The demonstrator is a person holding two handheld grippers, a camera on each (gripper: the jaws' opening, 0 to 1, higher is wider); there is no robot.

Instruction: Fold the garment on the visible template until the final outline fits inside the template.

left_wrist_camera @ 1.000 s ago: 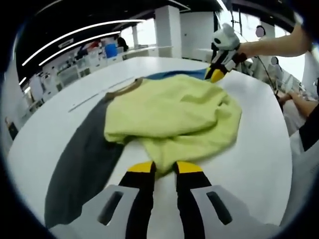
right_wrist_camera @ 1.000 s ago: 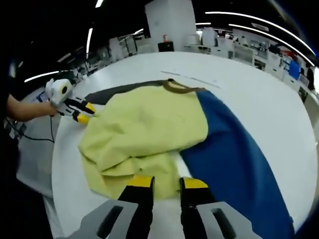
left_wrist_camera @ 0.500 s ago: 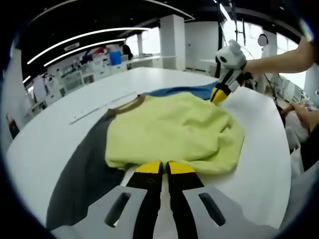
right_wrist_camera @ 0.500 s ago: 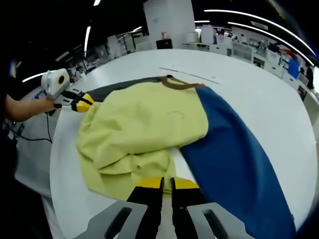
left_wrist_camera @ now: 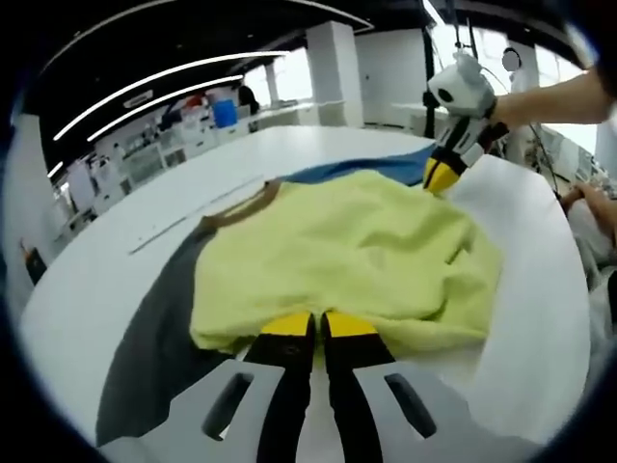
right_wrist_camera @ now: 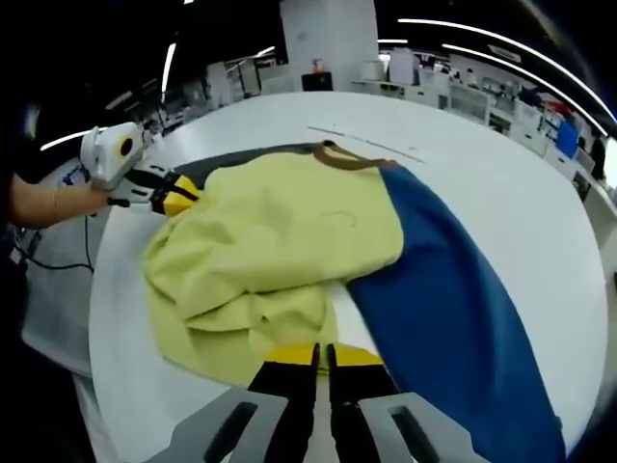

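Left gripper (left_wrist_camera: 310, 323) jaws pinched together on the near hem of the yellow-green garment (left_wrist_camera: 357, 251), fabric caught between the yellow tips. Right gripper (right_wrist_camera: 318, 354) same deal, jaws clamped on the garment (right_wrist_camera: 275, 241) edge at its own near side. Garment lies rumpled on the round white table (left_wrist_camera: 87, 289), brown collar (left_wrist_camera: 236, 204) at the far end in the left gripper view. It rests half over a dark grey panel (left_wrist_camera: 149, 338) on one side and a blue panel (right_wrist_camera: 453, 309) on the other; the two coloured panels lie flat on the table under it. Right gripper also visible in left gripper view at the garment's far corner, hand (left_wrist_camera: 540, 96) holding it. Background: open office, white pillar (right_wrist_camera: 328, 39).
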